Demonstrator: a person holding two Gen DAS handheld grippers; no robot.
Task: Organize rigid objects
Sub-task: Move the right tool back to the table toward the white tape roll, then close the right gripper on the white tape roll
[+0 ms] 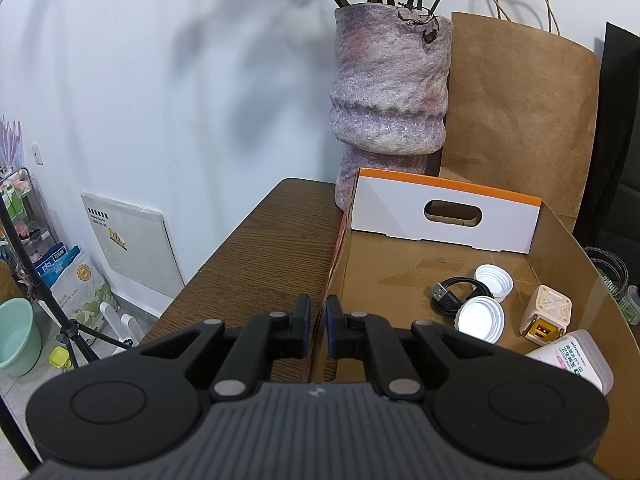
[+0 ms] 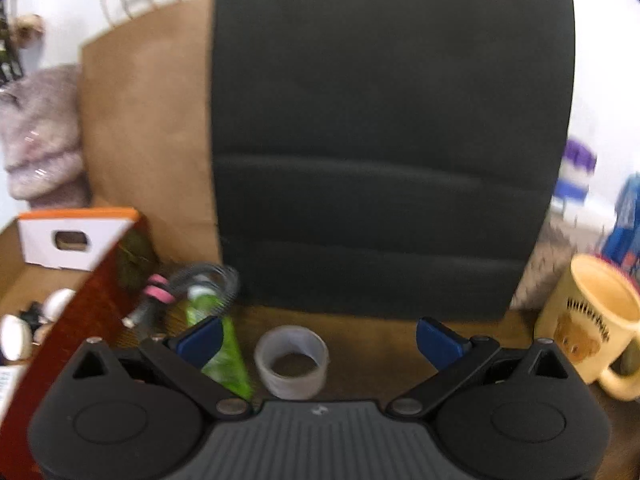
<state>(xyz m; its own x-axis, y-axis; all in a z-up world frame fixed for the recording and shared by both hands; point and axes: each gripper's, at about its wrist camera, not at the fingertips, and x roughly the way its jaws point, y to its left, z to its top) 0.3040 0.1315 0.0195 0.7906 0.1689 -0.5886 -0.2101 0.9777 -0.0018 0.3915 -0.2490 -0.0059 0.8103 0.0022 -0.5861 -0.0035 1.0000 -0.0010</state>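
Observation:
My left gripper [image 1: 318, 322] is shut on the left wall of the cardboard box [image 1: 334, 264], one finger on each side. Inside the box lie two white caps [image 1: 480, 318], a black USB cable [image 1: 452, 294], a cream cube charger [image 1: 546, 316] and a white cotton-swab case [image 1: 572, 360]. My right gripper [image 2: 318, 340] is open and empty over the wooden table. A roll of clear tape [image 2: 291, 362] stands between its fingers. A green tube [image 2: 220, 344] lies by its left finger. The right wrist view is blurred.
A purple vase [image 1: 388, 96] and a brown paper bag [image 1: 520, 120] stand behind the box. A black chair back [image 2: 384, 140] fills the right wrist view. A yellow mug [image 2: 600, 320] stands at the right. A coiled cable with a pink tie [image 2: 188, 284] lies beside the box.

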